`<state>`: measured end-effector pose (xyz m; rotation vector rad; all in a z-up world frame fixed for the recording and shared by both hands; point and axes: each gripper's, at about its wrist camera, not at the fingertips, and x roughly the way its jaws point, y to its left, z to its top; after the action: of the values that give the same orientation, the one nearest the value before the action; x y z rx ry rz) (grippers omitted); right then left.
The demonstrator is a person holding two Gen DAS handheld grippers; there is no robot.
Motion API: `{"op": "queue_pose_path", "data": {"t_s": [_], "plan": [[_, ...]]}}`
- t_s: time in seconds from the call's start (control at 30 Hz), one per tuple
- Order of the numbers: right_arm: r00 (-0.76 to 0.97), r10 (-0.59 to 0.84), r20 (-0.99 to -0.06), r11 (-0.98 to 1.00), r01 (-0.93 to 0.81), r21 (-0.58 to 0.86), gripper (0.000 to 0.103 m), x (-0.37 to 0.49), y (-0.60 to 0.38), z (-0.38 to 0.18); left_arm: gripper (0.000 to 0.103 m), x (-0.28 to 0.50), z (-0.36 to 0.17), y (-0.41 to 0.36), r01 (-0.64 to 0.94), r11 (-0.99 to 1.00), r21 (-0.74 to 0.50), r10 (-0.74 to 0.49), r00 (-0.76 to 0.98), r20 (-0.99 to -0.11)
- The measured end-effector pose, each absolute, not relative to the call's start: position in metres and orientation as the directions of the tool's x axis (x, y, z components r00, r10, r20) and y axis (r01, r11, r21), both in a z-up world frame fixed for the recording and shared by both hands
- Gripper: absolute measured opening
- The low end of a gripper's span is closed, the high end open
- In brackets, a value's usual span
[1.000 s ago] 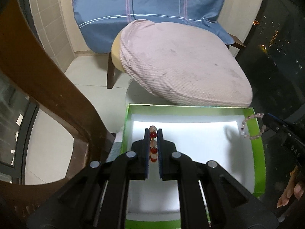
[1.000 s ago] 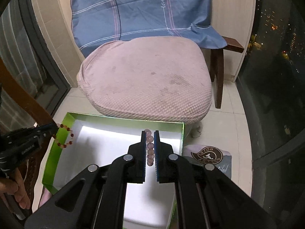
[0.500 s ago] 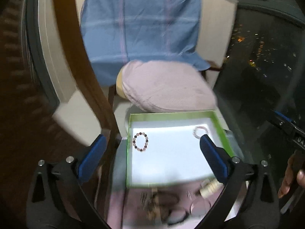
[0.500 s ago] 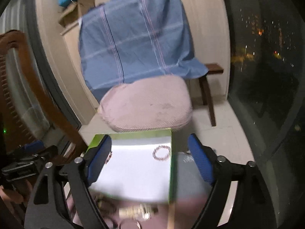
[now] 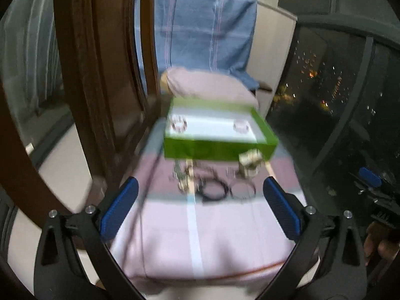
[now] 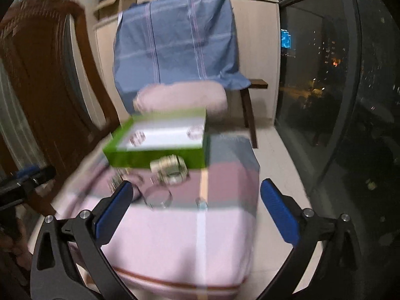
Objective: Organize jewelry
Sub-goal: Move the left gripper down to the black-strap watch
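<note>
A green box (image 5: 220,150) with a white floor holds two bead bracelets, one at the left (image 5: 178,124) and one at the right (image 5: 241,126). The box (image 6: 155,153) and both bracelets (image 6: 137,137) (image 6: 195,132) also show in the right wrist view. Loose jewelry lies on the pink cloth before the box: a dark ring (image 5: 214,190), a thin bangle (image 5: 243,190), a pale beaded bracelet (image 6: 170,168) and chains (image 5: 183,175). My left gripper (image 5: 198,207) and right gripper (image 6: 192,210) are both wide open, empty and held back from the jewelry. Both views are blurred.
The pink striped cloth (image 5: 197,237) covers a small table. A wooden chair back (image 5: 100,75) stands at the left. A cushioned chair with a blue cloth (image 6: 180,50) stands behind the box. Dark window glass (image 6: 350,100) runs along the right.
Both grippers let go of their bracelets, which now lie in the box, opened wide and pulled back and up from the box. The loose jewelry in front of the box came into view.
</note>
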<state>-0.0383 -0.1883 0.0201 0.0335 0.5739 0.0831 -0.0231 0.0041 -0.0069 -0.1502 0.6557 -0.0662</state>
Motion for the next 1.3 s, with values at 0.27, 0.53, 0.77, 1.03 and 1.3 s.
{"op": "queue_pose_path", "data": {"t_s": [0.27, 0.53, 0.77, 1.03, 1.3], "plan": [[0.835, 0.114, -0.538, 0.993, -0.097, 0.060, 0.099, -0.052, -0.173, 0.003, 0.099, -0.033, -0.031, -0.003, 0.036, 0.990, -0.140, -0.118, 0.760, -0.640], [0.843, 0.135, -0.521, 0.991, -0.104, 0.087, 0.099, -0.059, -0.174, 0.005, 0.099, -0.036, -0.028, -0.011, 0.056, 0.992, -0.111, -0.114, 0.770, -0.628], [0.842, 0.134, -0.522, 0.991, -0.097, 0.097, 0.099, -0.060, -0.180, 0.004, 0.099, -0.031, -0.031, -0.012, 0.053, 0.992, -0.115, -0.114, 0.765, -0.634], [0.838, 0.132, -0.529, 0.991, -0.092, 0.102, 0.099, -0.060, -0.183, 0.002, 0.099, -0.027, -0.035, -0.014, 0.061, 0.991, -0.120, -0.124, 0.754, -0.645], [0.819, 0.146, -0.555, 0.988, -0.096, 0.119, 0.099, -0.054, -0.184, -0.003, 0.098, 0.001, -0.045, -0.019, 0.047, 0.994, -0.101, -0.103, 0.733, -0.673]]}}
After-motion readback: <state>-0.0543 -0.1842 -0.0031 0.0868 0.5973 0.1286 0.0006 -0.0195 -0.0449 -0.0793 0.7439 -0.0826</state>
